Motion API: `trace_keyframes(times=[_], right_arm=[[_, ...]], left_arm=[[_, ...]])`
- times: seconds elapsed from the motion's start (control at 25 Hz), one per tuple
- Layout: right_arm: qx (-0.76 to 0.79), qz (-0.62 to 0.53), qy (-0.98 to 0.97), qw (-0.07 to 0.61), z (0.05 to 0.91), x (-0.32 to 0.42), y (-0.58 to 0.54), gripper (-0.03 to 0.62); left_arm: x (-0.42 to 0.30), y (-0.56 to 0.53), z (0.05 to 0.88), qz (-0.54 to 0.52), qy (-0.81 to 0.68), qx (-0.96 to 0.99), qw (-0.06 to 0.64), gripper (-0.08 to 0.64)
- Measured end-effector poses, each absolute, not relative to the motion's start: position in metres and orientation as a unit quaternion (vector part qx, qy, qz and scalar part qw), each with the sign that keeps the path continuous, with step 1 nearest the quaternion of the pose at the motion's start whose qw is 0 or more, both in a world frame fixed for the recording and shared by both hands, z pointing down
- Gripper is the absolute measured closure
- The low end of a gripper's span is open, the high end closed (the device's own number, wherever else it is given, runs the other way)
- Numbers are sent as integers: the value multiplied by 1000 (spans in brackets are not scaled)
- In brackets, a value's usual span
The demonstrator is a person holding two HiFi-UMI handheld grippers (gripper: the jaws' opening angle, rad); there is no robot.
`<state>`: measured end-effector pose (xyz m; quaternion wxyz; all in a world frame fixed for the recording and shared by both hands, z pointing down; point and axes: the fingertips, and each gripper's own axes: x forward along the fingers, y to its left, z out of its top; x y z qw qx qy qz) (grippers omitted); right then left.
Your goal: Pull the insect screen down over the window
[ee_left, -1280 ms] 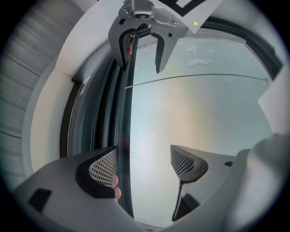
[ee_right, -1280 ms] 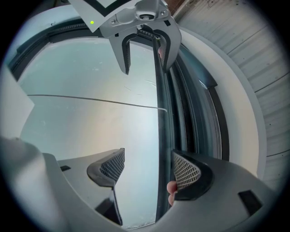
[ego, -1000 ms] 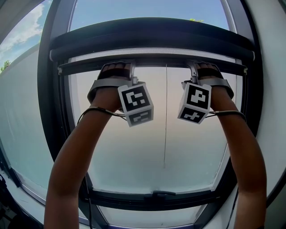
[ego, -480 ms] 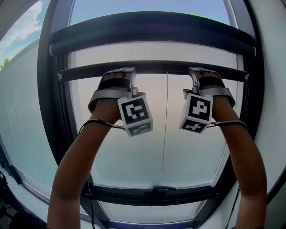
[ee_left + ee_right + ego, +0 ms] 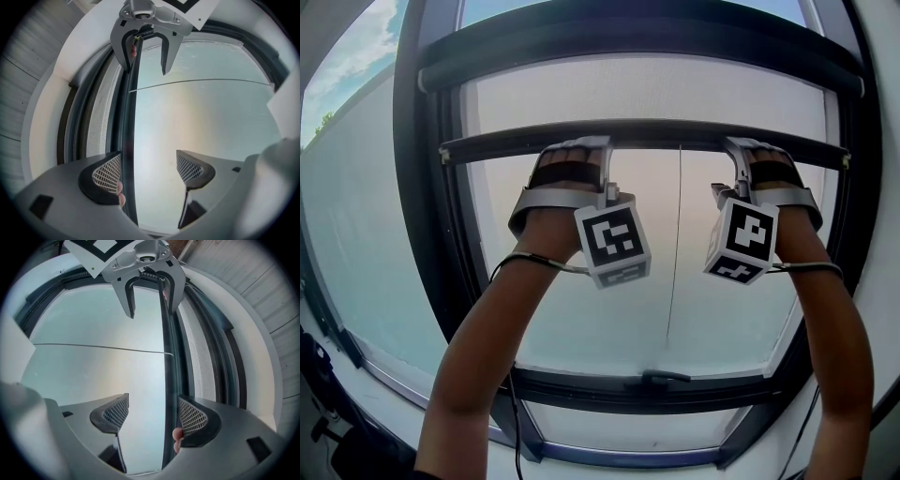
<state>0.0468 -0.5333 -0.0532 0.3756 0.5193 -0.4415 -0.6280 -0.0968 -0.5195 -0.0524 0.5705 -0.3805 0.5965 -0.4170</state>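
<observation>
Across the window's upper half: insect screen (image 5: 656, 94) partly drawn, its pull bar (image 5: 675, 134) straddled by both grippers.
The bar runs level, crosswise to the downward pull. The left gripper (image 5: 149, 169) and right gripper (image 5: 153, 416) sit at equal height, each spread wide, with the bar passing between the jaws beside the outer pad, unpinched. The lower frame (image 5: 656, 389) lies well below.

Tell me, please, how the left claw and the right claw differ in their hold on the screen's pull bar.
The left claw meets the pull bar left of its middle; the right claw sits nearer its right end. The hanging cord is closer to the right claw than the left claw. Both have jaws wide apart, with the bar beside one finger rather than clamped.
</observation>
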Motion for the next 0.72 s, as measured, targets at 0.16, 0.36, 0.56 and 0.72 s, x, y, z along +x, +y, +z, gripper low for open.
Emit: trace_keyframes(times=[0.16,0.36,0.56,0.72], right_arm=[[519,-622,-446,380,-38,48,-533,287],[509,-621,-454,388,-14,46,-531,287],[504,-619,-455,395,13,47,-531,287],[503,-616,-457,400,25,46,-530,287]], left_arm=[[-95,-519,-33,-431,582,-403,560,209],[-97,-516,-11,-440,574,-410,556,209],[-99,-516,20,-453,566,-416,549,209],[-97,-515,31,-444,567,-429,546,209]])
